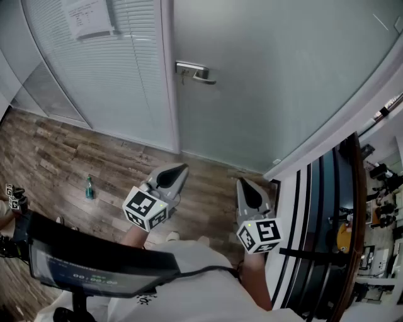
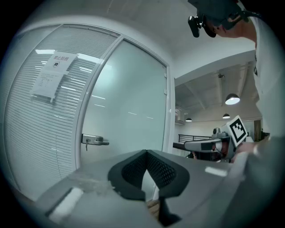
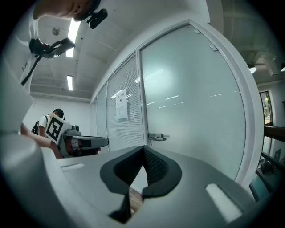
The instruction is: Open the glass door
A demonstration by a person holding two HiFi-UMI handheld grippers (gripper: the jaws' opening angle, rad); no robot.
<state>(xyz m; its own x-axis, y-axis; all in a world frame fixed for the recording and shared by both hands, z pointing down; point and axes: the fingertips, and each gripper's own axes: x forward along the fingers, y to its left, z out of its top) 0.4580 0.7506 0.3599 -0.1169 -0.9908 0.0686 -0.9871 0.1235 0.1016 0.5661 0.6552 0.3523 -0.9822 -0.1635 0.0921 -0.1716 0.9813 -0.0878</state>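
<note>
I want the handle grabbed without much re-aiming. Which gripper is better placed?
Probably the right gripper: in its own view the door handle sits almost straight beyond its shut fingers. The left gripper points past it, with the handle off to the left in its view.

Office: frosted glass door [image 1: 271, 75], blinds partn [image 1: 107, 82] w/ posted notice [image 1: 91, 17]

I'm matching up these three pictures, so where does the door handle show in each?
Head view: door handle, upper centre.
Left gripper view: door handle, left of centre.
Right gripper view: door handle, centre, just above the jaws.
Shared landmark: paper notice on the blinds.
</note>
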